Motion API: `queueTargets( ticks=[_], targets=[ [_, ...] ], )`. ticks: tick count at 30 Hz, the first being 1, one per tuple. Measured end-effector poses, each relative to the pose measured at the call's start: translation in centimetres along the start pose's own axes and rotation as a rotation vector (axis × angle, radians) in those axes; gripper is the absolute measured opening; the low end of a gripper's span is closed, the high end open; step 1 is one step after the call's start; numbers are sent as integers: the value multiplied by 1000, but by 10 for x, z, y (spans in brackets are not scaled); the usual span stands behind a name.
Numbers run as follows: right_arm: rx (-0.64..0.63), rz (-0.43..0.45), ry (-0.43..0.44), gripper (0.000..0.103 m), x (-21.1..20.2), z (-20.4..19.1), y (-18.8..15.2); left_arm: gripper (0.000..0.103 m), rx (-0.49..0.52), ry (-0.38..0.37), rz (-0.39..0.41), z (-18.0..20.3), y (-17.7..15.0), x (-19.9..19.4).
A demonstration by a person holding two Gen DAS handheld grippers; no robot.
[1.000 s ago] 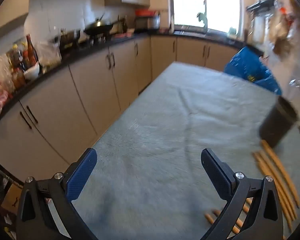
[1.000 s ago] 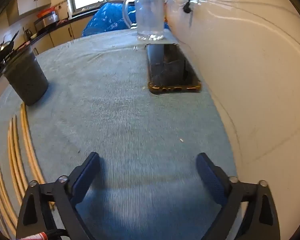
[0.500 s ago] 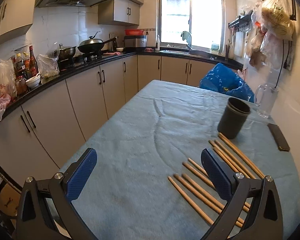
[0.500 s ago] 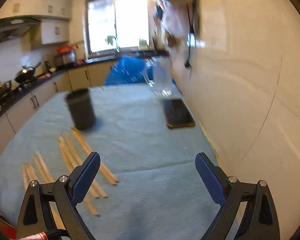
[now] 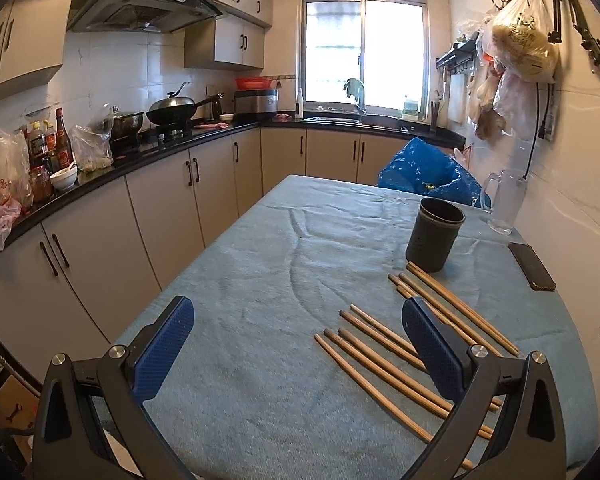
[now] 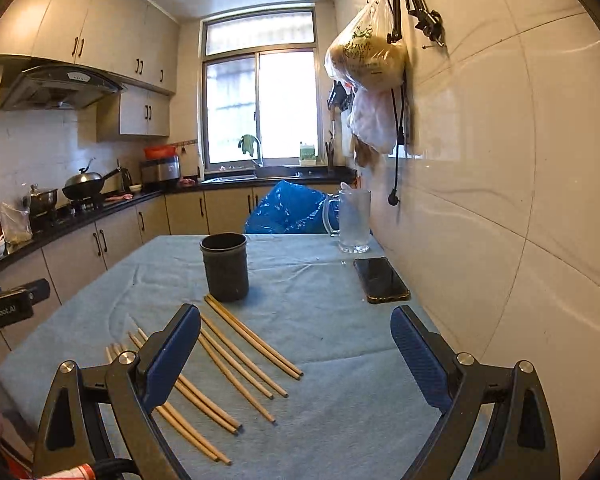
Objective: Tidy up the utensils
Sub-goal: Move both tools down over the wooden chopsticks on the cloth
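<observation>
- Left gripper (image 5: 298, 346): jaws spread wide, nothing between them, held above the near edge of the table (image 5: 240, 320); raised and levelled from a low, close-in look at the cloth a second ago.
- Right gripper (image 6: 296, 344): likewise wide open and empty, above the near edge by the wall side; also pulled up and back from a downward tilt.
- Chopsticks (image 6: 236, 356): about ten, loose and flat on the blue cloth in scattered pairs, fanned from the near edge toward the middle; none gripped.
- Dark cup (image 6: 224, 267): upright near the middle of the table, empty as far as visible, the far ends of one pair lying just beside its base.
- Phone (image 6: 381, 280) and glass mug (image 6: 354, 222): along the wall edge, well apart from the chopsticks.
- Meaning for the task: whole layout now in view of both cameras, nothing sorted yet; likely next, a descent onto one stick for transfer into the cup.
</observation>
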State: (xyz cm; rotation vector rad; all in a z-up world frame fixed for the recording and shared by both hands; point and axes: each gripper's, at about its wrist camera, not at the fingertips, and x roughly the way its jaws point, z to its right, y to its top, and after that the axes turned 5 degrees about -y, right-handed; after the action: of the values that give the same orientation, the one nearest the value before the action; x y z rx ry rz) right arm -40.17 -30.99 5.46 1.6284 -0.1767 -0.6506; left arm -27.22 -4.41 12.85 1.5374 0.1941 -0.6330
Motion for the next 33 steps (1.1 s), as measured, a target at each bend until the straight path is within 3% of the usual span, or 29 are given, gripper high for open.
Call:
queueTargets(
  ticks=[16, 21, 25, 33],
  targets=[
    [2, -25, 43, 98, 3, -5, -14, 103, -38, -7, -25, -3, -13, 2],
    [-18, -40, 35, 98, 7, -9, -23, 103, -38, 12, 7, -5, -25, -5],
    [-33, -41, 23, 98, 8, -11, -27, 103, -48, 27, -14, -8, -38, -4],
    [-65, -63, 38, 98, 14, -22, -35, 103, 31, 57, -12, 11, -49, -1]
  ],
)
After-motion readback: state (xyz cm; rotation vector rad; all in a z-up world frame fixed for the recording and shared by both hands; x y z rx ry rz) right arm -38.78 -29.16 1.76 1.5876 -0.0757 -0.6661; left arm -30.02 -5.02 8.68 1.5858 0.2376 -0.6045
